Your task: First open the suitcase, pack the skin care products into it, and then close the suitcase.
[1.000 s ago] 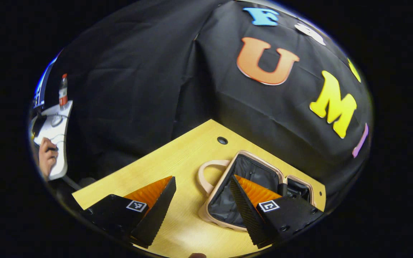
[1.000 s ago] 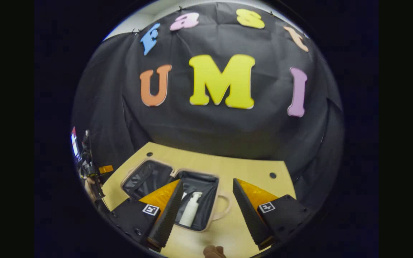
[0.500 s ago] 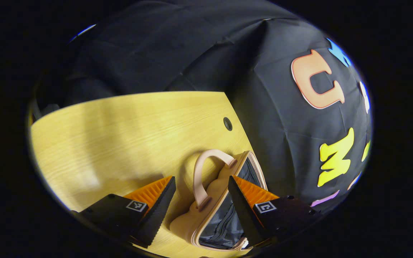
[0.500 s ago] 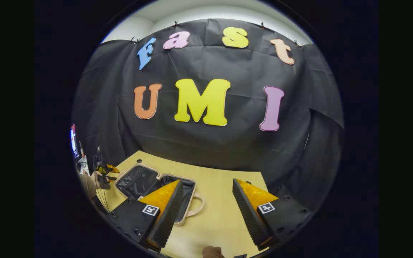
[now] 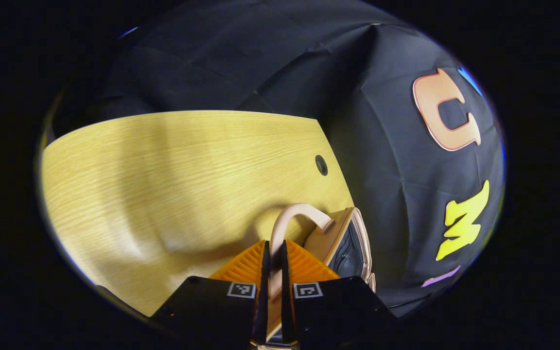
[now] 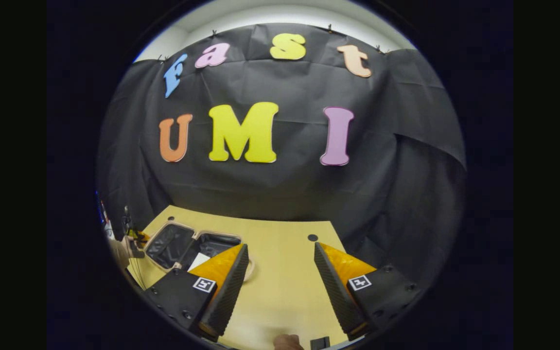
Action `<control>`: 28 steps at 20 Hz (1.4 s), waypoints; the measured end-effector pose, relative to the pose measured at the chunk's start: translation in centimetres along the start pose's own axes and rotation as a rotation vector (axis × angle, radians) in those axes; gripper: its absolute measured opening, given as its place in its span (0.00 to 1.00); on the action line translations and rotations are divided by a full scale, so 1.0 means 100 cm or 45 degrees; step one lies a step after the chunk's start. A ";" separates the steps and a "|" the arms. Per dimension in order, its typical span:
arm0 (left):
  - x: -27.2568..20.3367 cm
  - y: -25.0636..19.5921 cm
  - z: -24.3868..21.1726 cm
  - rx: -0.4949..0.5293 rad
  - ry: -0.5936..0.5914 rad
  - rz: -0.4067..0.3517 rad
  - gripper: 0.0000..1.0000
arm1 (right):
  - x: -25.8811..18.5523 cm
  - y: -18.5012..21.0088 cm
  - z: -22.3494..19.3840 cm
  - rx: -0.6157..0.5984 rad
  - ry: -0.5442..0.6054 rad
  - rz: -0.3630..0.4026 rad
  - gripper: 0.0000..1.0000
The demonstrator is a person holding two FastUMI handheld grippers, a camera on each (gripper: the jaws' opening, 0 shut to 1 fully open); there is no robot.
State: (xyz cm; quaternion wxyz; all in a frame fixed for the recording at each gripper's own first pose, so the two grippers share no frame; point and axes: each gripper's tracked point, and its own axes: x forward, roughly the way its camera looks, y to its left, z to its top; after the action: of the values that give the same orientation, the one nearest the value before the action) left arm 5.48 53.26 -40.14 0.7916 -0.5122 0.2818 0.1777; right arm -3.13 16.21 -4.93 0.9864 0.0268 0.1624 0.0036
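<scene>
Light wooden table [image 5: 163,165], open suitcase [image 6: 173,244] on it (near edge)

Suitcase [image 6: 183,245] on table [image 6: 280,272], at its left end. Handle [image 5: 292,218] between left gripper [image 5: 273,272] fingers. Right gripper [image 6: 280,287] right of suitcase, above table.

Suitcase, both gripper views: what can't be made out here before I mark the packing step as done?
- Suitcase contents, right gripper view: small, far off, partly behind that gripper's finger; a pale item cannot be identified.
- Handle, left gripper view: lower part is hidden between the left gripper fingers.
- Suitcase interior, left gripper view: a dark sliver; the rest is cut off by the gripper body.
</scene>
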 end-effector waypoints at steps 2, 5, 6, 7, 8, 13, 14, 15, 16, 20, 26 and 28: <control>-0.008 -0.010 0.002 0.034 0.002 -0.006 0.10 | -0.004 -0.010 0.005 0.018 -0.031 -0.031 0.80; -0.032 -0.049 0.022 0.096 -0.093 -0.101 0.06 | -0.007 -0.024 0.010 0.026 -0.057 -0.058 0.80; -0.041 -0.068 0.025 0.123 -0.110 -0.140 0.05 | -0.007 -0.027 0.009 0.028 -0.054 -0.051 0.80; -0.048 -0.083 0.027 0.159 -0.126 -0.158 0.05 | -0.008 -0.029 0.008 0.033 -0.053 -0.046 0.80; -0.055 -0.098 0.027 0.211 -0.138 -0.167 0.04 | -0.008 -0.033 0.010 0.036 -0.060 -0.039 0.80; -0.100 -0.190 0.011 0.423 -0.242 -0.303 0.05 | -0.011 -0.051 0.015 0.023 -0.093 0.004 0.80; -0.107 -0.208 0.002 0.471 -0.262 -0.322 0.04 | -0.011 -0.057 0.018 0.020 -0.102 0.012 0.80; -0.114 -0.226 -0.008 0.523 -0.277 -0.344 0.04 | -0.011 -0.063 0.020 0.013 -0.110 0.018 0.80; -0.122 -0.243 -0.021 0.576 -0.289 -0.367 0.04 | -0.010 -0.069 0.022 0.007 -0.119 0.027 0.80; -0.145 -0.303 -0.081 0.699 -0.273 -0.446 0.04 | -0.008 -0.092 0.023 -0.012 -0.140 0.069 0.80; -0.152 -0.343 -0.189 0.840 -0.225 -0.450 0.04 | -0.003 -0.125 0.022 -0.020 -0.153 0.130 0.80; -0.145 -0.352 -0.229 0.902 -0.198 -0.439 0.04 | -0.001 -0.138 0.020 -0.026 -0.153 0.142 0.80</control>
State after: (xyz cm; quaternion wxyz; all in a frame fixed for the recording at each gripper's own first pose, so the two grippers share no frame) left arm 8.15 17.98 -13.27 0.9564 -0.2324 0.1749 -0.0275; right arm -2.61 2.32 -3.73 0.9928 0.0258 0.1011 0.0584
